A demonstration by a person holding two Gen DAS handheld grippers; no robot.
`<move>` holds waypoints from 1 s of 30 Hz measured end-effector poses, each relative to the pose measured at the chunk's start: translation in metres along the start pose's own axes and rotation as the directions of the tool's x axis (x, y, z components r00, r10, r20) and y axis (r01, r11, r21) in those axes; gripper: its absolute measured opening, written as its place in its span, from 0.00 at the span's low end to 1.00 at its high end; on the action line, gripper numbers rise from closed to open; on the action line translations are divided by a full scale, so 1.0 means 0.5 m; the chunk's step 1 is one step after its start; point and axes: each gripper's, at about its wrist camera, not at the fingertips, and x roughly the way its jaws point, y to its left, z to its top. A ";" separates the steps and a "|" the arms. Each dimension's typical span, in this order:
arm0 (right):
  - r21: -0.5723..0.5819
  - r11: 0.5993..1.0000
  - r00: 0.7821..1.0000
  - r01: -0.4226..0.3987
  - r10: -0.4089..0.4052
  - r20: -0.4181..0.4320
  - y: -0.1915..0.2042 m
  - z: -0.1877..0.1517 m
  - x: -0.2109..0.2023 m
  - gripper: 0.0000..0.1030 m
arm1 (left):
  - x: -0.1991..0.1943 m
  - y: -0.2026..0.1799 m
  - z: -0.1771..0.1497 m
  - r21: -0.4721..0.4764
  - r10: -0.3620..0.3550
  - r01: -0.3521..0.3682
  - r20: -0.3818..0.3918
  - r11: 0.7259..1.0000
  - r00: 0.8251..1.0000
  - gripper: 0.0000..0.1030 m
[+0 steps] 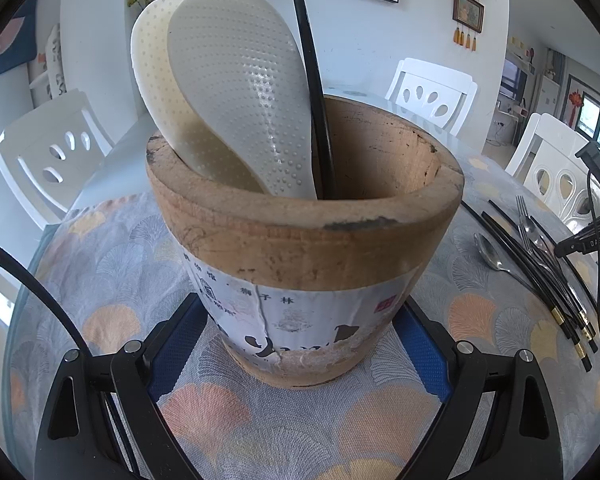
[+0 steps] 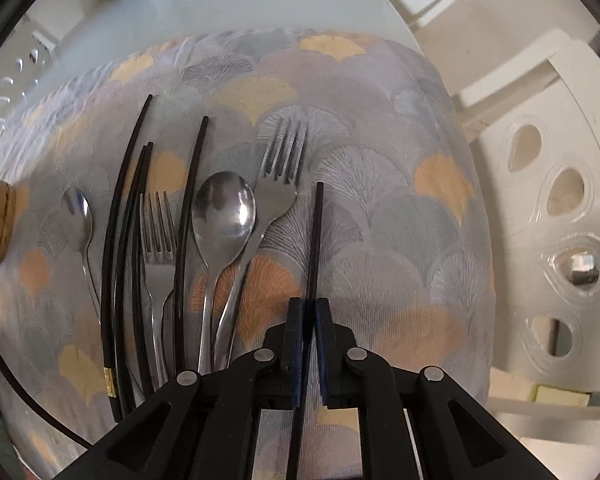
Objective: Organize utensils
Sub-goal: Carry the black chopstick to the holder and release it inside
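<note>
In the left wrist view, the left gripper (image 1: 300, 344) has its jaws spread wide around the base of a wooden utensil holder (image 1: 304, 236), the blue pads pressed to its sides. Two white rice paddles (image 1: 236, 100) and one black chopstick (image 1: 312, 76) stand inside it. The holder sits on a patterned tablecloth (image 1: 100, 280), with loose cutlery (image 1: 540, 264) lying off to the right. In the right wrist view, the right gripper (image 2: 309, 312) points steeply down, its jaws nearly together and clamped on a single black chopstick (image 2: 316, 240). Just to its left on the cloth lie two forks (image 2: 278, 184), two spoons (image 2: 224, 212) and more chopsticks (image 2: 120, 240).
</note>
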 end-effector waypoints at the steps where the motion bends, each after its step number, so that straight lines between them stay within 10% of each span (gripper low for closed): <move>1: -0.005 1.000 1.000 0.008 -0.008 0.005 0.002 0.000 -0.002 0.06 | 0.000 0.000 0.000 0.000 0.000 0.000 0.001 1.000 1.000 0.90; 15: -0.069 0.994 0.943 -0.085 0.103 0.317 0.054 -0.073 -0.220 0.05 | 0.000 0.004 0.001 -0.004 -0.006 0.006 0.003 1.000 1.000 0.90; 22: -0.093 0.995 0.847 -0.039 0.082 0.525 0.134 -0.056 -0.347 0.04 | 0.000 0.005 0.000 -0.004 -0.003 0.003 0.005 1.000 1.000 0.90; 30: -0.127 0.985 0.672 -0.114 0.171 0.721 0.208 0.018 -0.502 0.04 | -0.002 -0.016 -0.001 0.035 0.065 -0.066 0.022 0.997 0.998 0.91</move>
